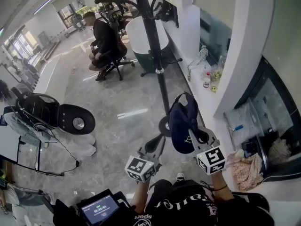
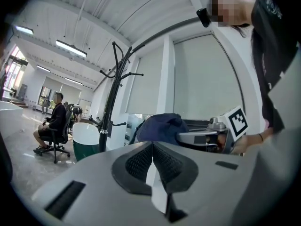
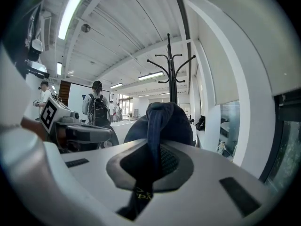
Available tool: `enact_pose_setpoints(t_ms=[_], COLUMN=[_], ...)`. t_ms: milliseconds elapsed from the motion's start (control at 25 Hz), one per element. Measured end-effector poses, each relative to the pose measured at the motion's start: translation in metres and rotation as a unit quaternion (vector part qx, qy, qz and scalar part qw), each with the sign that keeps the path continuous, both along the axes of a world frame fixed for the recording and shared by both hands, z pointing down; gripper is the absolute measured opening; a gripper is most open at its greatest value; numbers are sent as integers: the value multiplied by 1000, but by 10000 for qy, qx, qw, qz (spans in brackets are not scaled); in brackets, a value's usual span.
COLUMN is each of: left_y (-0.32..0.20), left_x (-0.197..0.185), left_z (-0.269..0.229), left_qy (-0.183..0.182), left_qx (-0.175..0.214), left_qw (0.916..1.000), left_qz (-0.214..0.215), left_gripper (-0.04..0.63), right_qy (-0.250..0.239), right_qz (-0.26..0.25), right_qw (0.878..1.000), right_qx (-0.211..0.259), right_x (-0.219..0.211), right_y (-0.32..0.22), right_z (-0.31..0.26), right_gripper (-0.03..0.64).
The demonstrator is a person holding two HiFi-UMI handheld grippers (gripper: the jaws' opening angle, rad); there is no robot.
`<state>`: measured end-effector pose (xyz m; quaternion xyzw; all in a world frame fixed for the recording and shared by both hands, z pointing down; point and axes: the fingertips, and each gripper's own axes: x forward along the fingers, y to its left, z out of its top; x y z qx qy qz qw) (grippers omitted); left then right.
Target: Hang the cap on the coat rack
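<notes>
A navy cap [image 1: 182,121] hangs from my right gripper [image 1: 195,136], which is shut on a fold of its fabric. In the right gripper view the cap [image 3: 164,121] fills the space ahead of the right gripper [image 3: 153,147], with a strip of cloth pinched between the pads. The black coat rack [image 1: 155,46] stands just beyond the cap, and its hooked top [image 3: 171,74] rises behind it. My left gripper [image 1: 157,146] is held low to the left of the cap, shut and holding nothing. From the left gripper [image 2: 151,147] I see the cap [image 2: 160,126] to the right of the rack [image 2: 110,102].
A person sits on an office chair [image 1: 103,41] at the back left. A white and green tub [image 1: 141,36] stands behind the rack's pole. A window ledge [image 1: 200,91] with small bottles runs along the right. A black round seat [image 1: 75,119] is at the left, and a tablet [image 1: 99,208] lies near me.
</notes>
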<state>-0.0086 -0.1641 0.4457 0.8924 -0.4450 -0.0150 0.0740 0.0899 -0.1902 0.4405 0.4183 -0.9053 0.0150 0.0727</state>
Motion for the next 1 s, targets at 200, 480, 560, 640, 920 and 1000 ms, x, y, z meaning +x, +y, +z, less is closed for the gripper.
enact_pose_setpoints(t_ms=[200, 480, 560, 640, 920, 1000], left_y=[-24, -64, -79, -95, -167, -190], left_x=[7, 1, 0, -2, -8, -11], left_z=[3, 7, 8, 9, 12, 10], left_qy=[-85, -26, -26, 0, 16, 15], left_qx=[-76, -153, -172, -160, -150, -148], left_qw=[9999, 9999, 9998, 9999, 9993, 9990], left_qz=[-14, -62, -40, 31, 329, 413], left_gripper=[5, 5, 5, 5, 5, 5], right_qy=[-84, -94, -126, -139, -250, -321], right_qz=[-18, 57, 118, 200, 541, 613], right_qw=[9999, 9999, 9998, 9997, 9982, 9976], right_qx=[66, 134, 130, 101, 40, 55], right_x=[9, 11, 11, 11, 15, 15], right_y=[-31, -74, -88, -104, -182, -207], right_z=[-7, -13, -13, -13, -15, -18], right_gripper=[23, 23, 23, 23, 23, 23])
